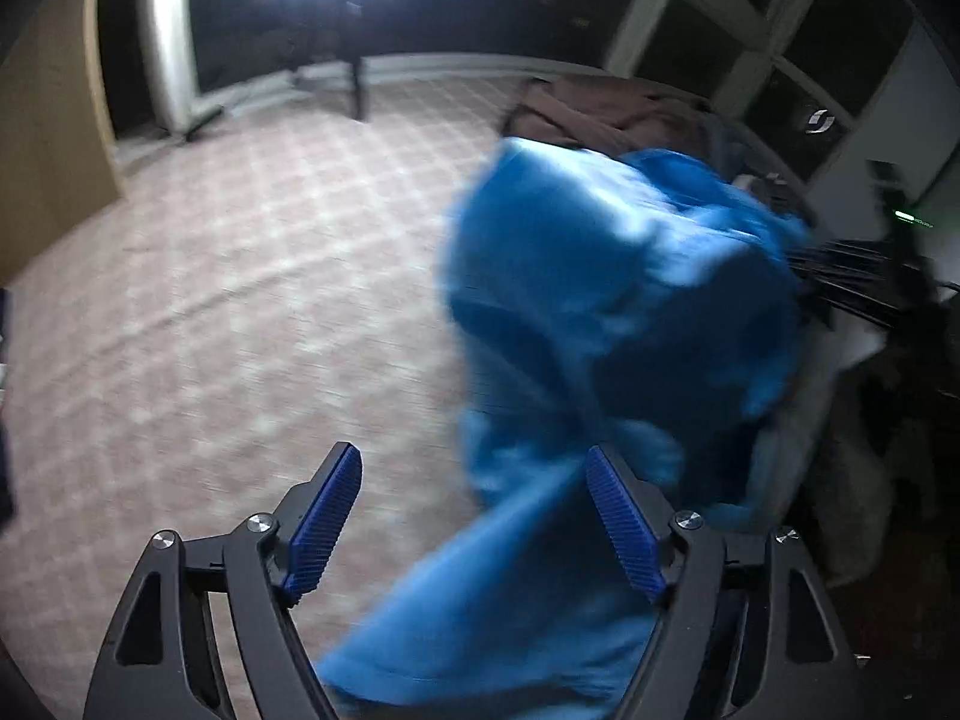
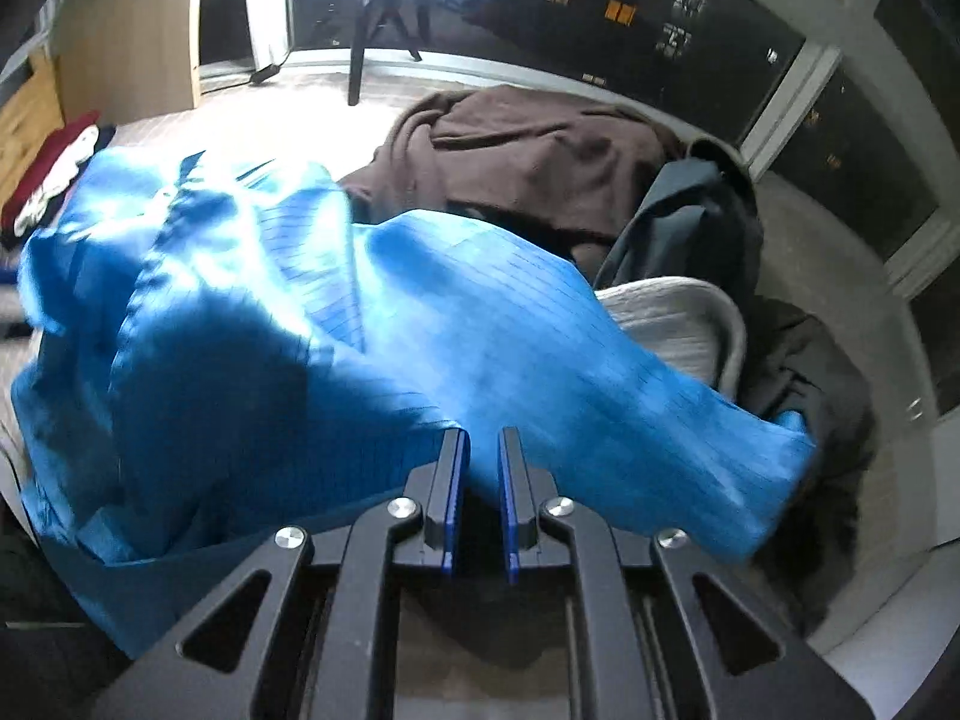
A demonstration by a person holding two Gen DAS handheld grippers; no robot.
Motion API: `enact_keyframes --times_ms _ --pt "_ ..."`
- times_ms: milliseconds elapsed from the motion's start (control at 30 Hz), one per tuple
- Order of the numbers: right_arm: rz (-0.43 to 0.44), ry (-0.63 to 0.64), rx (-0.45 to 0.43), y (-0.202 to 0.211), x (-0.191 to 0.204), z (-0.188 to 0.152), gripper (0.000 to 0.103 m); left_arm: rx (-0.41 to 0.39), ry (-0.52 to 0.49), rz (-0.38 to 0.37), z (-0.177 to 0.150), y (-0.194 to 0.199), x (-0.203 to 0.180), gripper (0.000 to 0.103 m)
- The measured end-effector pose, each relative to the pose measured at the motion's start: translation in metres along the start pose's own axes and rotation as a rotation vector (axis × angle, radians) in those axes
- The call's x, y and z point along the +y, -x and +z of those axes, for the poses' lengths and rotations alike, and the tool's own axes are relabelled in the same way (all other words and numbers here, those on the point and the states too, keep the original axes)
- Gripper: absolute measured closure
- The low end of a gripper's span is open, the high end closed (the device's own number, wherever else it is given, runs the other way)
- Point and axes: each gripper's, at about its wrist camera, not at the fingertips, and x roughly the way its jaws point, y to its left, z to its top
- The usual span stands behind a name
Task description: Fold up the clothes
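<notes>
A bright blue garment hangs bunched and blurred in the air. My right gripper is shut on a fold of it, with cloth spilling to both sides of the fingers. In the left wrist view the same blue garment hangs at the right, over the checked surface. My left gripper is open; part of the cloth drapes past its right finger and lies between the jaws, not clamped.
A brown garment, a dark grey one and a pale knit one lie piled behind the blue cloth. Red and white clothes sit at far left. A tripod stand and dark windows are beyond.
</notes>
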Motion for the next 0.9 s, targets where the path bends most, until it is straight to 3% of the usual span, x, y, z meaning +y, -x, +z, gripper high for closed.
enact_keyframes --times_ms 100,133,233,267,367,400,533,667,733,767,867,900 --pt "-0.003 0.026 -0.014 0.003 0.000 0.000 0.092 0.020 -0.006 -0.023 0.001 -0.006 -0.008 0.022" --pt "-0.006 0.036 -0.019 0.005 0.001 0.000 0.092 0.021 -0.006 -0.031 0.003 -0.006 -0.010 0.028" --pt "-0.017 0.069 -0.035 0.010 0.002 -0.001 0.091 -0.006 0.005 -0.057 0.024 0.003 -0.007 0.079" --pt "-0.020 0.079 -0.041 0.012 0.002 -0.002 0.088 -0.016 0.009 -0.065 0.031 0.006 -0.006 0.089" --pt "-0.030 0.112 -0.056 0.018 0.003 -0.003 0.062 -0.043 0.019 -0.091 0.052 0.016 -0.004 0.095" --pt "-0.036 0.123 -0.071 0.025 0.004 -0.004 0.058 -0.053 0.023 -0.100 0.059 0.019 -0.003 0.095" --pt "-0.062 0.155 -0.199 0.085 0.023 -0.012 0.057 -0.091 -0.012 -0.091 0.077 0.043 -0.003 0.095" --pt "-0.037 0.241 -0.320 0.126 0.065 -0.015 0.040 -0.133 -0.012 -0.142 0.090 0.063 -0.003 0.101" --pt "-0.057 0.297 -0.355 0.136 0.091 -0.016 0.040 -0.160 -0.024 -0.164 0.101 0.071 -0.006 0.101" --pt "-0.043 0.321 -0.368 0.139 0.102 -0.016 0.040 -0.169 -0.037 -0.154 0.103 0.072 -0.008 0.101" --pt "0.133 0.376 -0.361 0.131 0.135 -0.016 0.039 -0.169 -0.060 -0.124 0.105 0.071 -0.011 0.101" --pt "0.144 0.400 -0.343 0.121 0.145 -0.016 0.039 -0.159 -0.058 -0.127 0.103 0.068 -0.011 0.101"
